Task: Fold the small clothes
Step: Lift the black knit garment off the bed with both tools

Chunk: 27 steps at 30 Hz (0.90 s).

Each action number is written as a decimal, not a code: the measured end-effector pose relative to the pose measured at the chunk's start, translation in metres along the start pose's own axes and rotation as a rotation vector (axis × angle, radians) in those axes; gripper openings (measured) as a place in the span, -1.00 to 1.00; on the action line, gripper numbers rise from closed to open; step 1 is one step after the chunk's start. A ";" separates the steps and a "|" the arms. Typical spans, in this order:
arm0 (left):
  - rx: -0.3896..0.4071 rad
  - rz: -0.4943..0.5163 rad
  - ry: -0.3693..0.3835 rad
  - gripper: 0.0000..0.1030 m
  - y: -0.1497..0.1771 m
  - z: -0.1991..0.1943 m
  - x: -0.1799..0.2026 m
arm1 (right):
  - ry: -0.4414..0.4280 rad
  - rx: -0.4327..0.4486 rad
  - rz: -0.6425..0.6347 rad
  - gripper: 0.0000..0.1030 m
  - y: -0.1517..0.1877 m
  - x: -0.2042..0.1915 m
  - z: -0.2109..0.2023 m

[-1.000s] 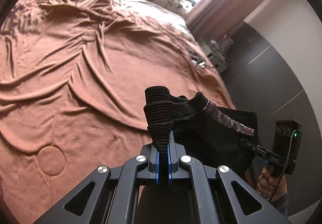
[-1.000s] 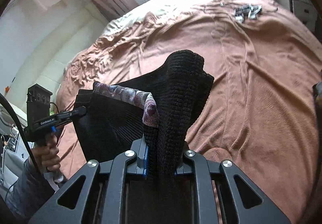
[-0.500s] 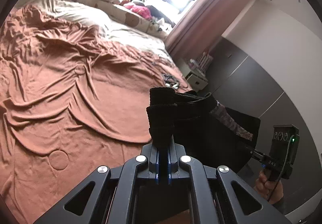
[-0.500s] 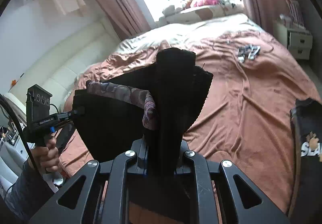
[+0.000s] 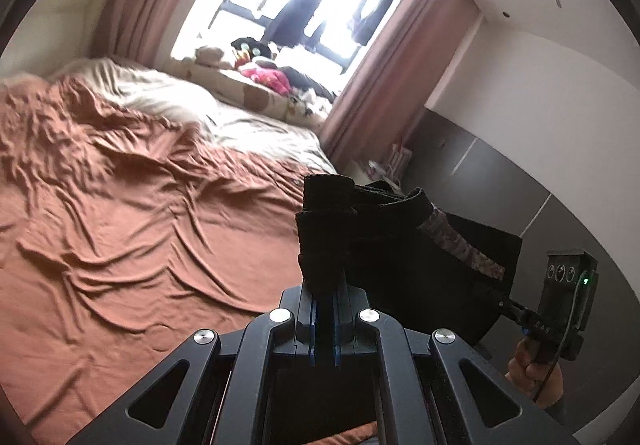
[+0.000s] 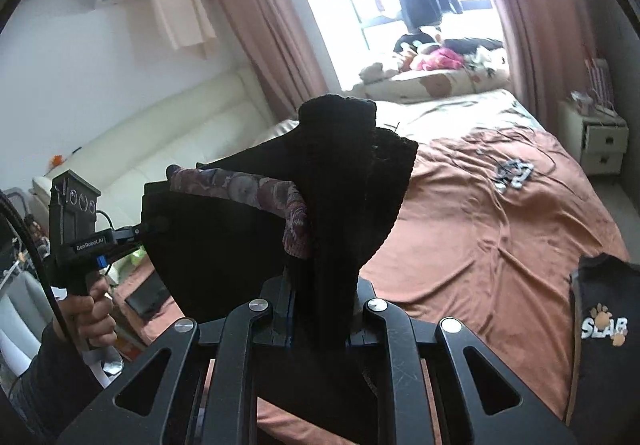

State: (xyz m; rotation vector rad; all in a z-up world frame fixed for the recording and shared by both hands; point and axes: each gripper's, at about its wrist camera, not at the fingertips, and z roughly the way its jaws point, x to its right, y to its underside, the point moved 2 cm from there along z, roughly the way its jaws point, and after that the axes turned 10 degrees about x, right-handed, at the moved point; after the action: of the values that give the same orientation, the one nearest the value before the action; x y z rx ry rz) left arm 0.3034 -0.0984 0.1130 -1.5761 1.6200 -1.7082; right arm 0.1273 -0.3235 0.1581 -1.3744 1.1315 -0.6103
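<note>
A small black knit garment (image 5: 400, 257) with a patterned purple band (image 5: 460, 245) hangs stretched in the air between both grippers, above the brown bed. My left gripper (image 5: 325, 309) is shut on one bunched black corner. My right gripper (image 6: 320, 309) is shut on the opposite corner (image 6: 344, 181), which stands up thick between its fingers. In the right wrist view the left gripper (image 6: 148, 227) shows at the far left, held by a hand. In the left wrist view the right gripper (image 5: 508, 305) shows at the right edge. The garment's lower part is hidden behind the fingers.
The bed with a wrinkled brown sheet (image 5: 140, 225) fills the space below. Another black garment with a white print (image 6: 600, 329) lies at the bed's right edge. Small dark and white items (image 6: 514, 175) lie further up the bed. A white nightstand (image 6: 600, 141) stands beside it.
Both grippers have risen with the black garment and tilted upward, so the window and walls have come into view. The garment stays stretched between them.
</note>
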 end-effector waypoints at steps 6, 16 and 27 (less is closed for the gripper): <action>0.058 -0.016 -0.037 -0.90 -0.021 -0.048 -0.022 | -0.078 0.007 -0.034 -0.75 0.004 -0.051 -0.005; 0.175 -0.061 -0.120 -0.91 -0.045 -0.130 -0.095 | -0.186 -0.051 -0.131 -0.75 0.005 -0.122 0.036; 0.268 -0.080 -0.267 -0.91 -0.061 -0.212 -0.182 | -0.357 -0.101 -0.159 -0.75 0.009 -0.140 0.113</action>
State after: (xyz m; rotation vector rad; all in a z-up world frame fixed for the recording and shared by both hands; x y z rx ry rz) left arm 0.2176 0.1743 0.1285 -1.6675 1.1641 -1.5941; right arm 0.1695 -0.1485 0.1678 -1.5973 0.7793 -0.4021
